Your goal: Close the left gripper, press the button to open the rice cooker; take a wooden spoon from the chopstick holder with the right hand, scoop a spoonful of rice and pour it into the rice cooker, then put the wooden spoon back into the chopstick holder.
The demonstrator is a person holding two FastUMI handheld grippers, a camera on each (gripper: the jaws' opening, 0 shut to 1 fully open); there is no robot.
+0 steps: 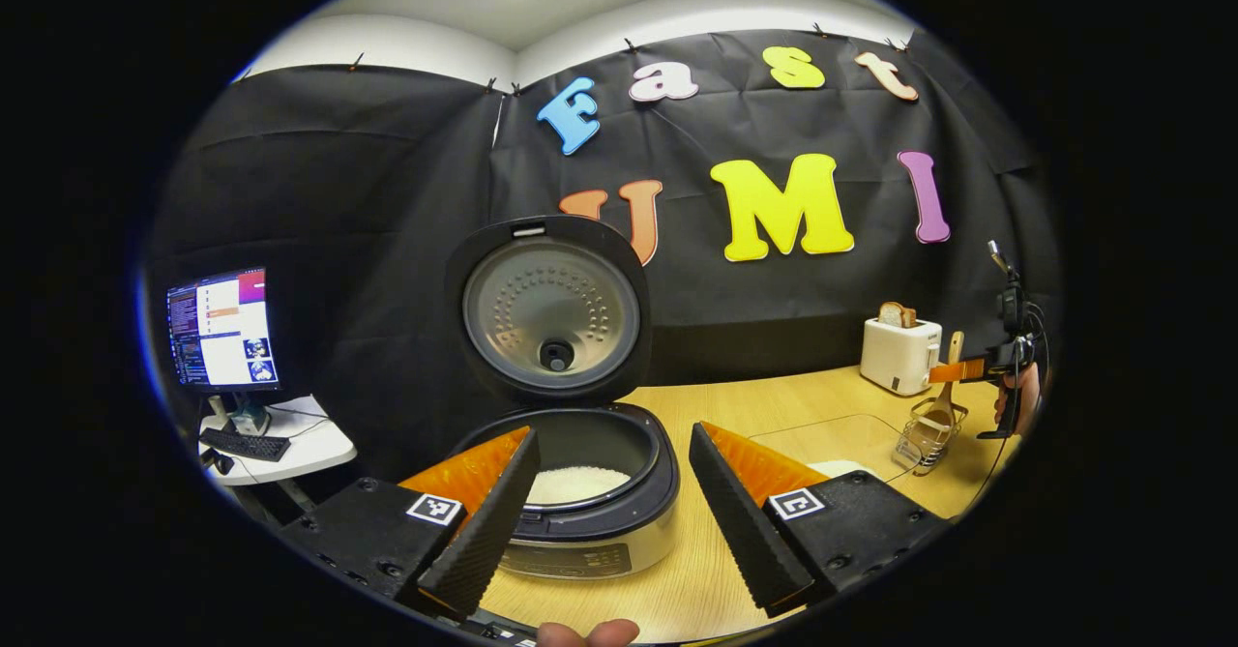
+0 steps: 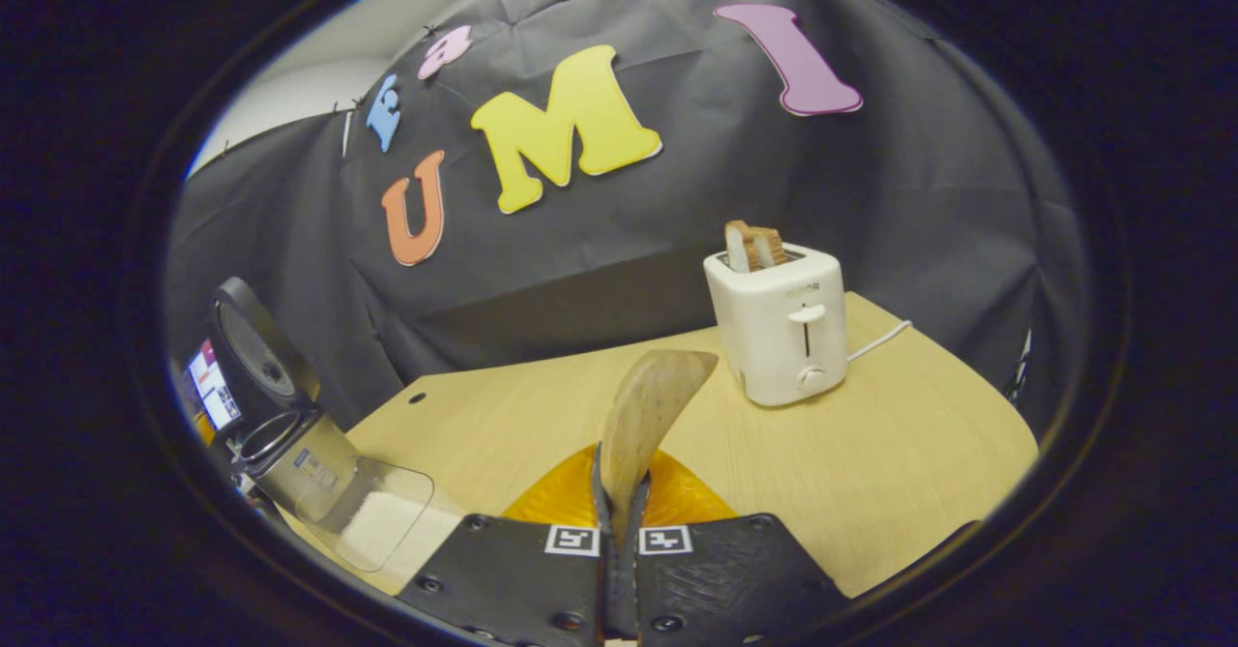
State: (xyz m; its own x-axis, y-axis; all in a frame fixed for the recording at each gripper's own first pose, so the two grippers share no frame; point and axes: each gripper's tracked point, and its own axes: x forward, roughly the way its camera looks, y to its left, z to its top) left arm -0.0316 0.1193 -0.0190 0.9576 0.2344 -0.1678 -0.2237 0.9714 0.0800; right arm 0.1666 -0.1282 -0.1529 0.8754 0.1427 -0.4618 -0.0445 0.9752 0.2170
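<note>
Jaws of the right gripper (image 2: 619, 521) together, clamped on the handle of the wooden spoon (image 2: 650, 413); bowl of the spoon stands up ahead of them, looks empty. Jaws of the left gripper (image 1: 609, 512) wide apart, holding nothing, hanging just in front of the rice cooker (image 1: 580, 502).

Rice cooker on the near-left of the worktop (image 1: 774, 405), lid (image 1: 549, 310) swung fully up, so the button step looks done. White rice shows inside the pot. In the left gripper view the right gripper sits well off to the right, directly above the chopstick holder (image 1: 928, 439), a wire basket; the spoon handle rises from it to the jaws. Cannot tell whether the spoon's bowl is clear of the basket.

Step in hand, as I judge it: either lifting the spoon out or setting it back; rice in the pot leans toward the return, but the frames do not settle it. If lifting: raise straight up until clear, then carry left to the clear container of rice (image 2: 372, 521) beside the cooker. If returning: lower straight, then part the jaws.

Around: white toaster (image 2: 781, 333) with bread in its slot, near the holder, cord trailing right; a swing rightward could catch it. Monitor (image 1: 222, 330) and keyboard on a side table, well apart.
</note>
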